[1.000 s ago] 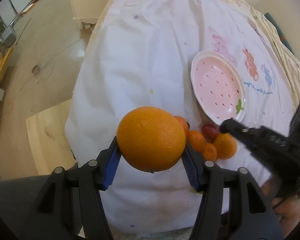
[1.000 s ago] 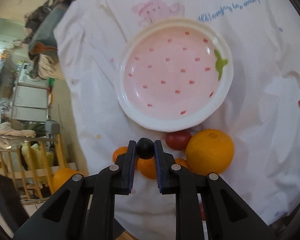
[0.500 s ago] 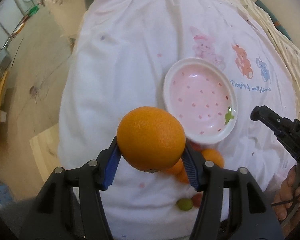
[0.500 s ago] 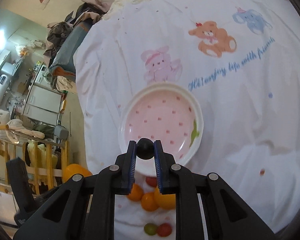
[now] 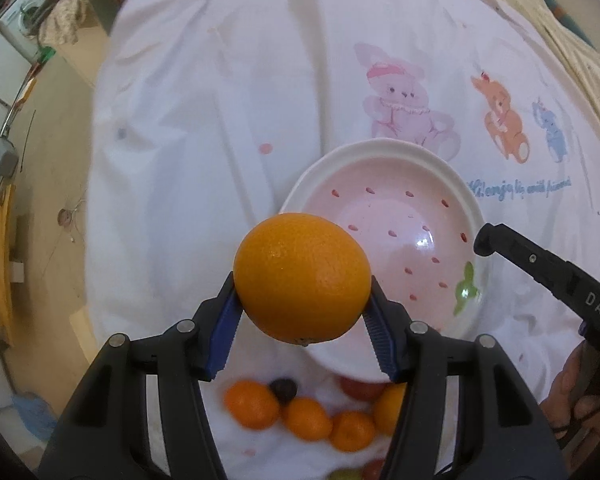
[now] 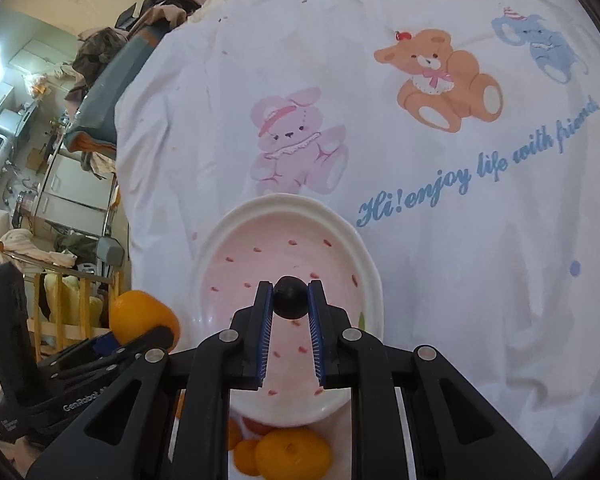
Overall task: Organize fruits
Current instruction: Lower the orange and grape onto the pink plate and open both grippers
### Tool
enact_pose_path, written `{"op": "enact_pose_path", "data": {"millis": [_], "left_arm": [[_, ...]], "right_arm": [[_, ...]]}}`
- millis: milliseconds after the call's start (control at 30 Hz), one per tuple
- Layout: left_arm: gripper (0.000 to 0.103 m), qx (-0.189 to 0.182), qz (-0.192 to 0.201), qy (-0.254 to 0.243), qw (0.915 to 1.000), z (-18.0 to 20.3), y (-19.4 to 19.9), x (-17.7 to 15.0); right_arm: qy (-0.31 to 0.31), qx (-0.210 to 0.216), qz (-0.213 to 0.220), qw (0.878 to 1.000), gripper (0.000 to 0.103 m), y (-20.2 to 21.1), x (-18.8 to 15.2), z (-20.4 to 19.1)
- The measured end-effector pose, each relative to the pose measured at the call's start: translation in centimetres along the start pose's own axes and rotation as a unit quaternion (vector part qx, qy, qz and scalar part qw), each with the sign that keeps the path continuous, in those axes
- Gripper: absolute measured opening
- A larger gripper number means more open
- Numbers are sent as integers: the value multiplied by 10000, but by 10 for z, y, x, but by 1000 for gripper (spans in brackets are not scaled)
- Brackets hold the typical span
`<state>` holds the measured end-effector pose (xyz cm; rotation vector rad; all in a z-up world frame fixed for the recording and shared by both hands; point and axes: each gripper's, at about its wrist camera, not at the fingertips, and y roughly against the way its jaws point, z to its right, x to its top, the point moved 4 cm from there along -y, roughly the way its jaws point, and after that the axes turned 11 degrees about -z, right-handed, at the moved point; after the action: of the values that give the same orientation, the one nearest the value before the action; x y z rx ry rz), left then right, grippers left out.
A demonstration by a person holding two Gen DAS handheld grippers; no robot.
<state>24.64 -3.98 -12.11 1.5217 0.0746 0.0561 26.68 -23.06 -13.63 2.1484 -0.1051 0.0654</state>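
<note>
My left gripper is shut on a large orange and holds it above the near left rim of the pink strawberry plate. My right gripper is shut on a small dark grape, held over the same plate, which has nothing in it. The right gripper also shows in the left wrist view, and the left gripper with its orange shows in the right wrist view. A pile of small oranges, a dark grape and red fruit lies in front of the plate.
A white cloth with cartoon animals covers the table. Its left edge drops to the floor. Shelves and clutter stand at the far left. A green and a red fruit lie near the front edge.
Both grippers have risen and moved forward with their fruit. The plate now lies under them and the fruit pile has slid toward the bottom of both views.
</note>
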Motion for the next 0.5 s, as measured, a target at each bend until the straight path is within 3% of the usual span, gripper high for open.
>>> {"op": "enact_pose_path", "data": {"millis": [200, 500], "left_arm": [[54, 143, -155, -142, 9997, 11, -26, 12], [55, 179, -27, -425, 9989, 25, -36, 17]], "right_arm": [[6, -69, -119, 9999, 18, -25, 8, 9], [-79, -251, -160, 9995, 18, -31, 11, 17]]}}
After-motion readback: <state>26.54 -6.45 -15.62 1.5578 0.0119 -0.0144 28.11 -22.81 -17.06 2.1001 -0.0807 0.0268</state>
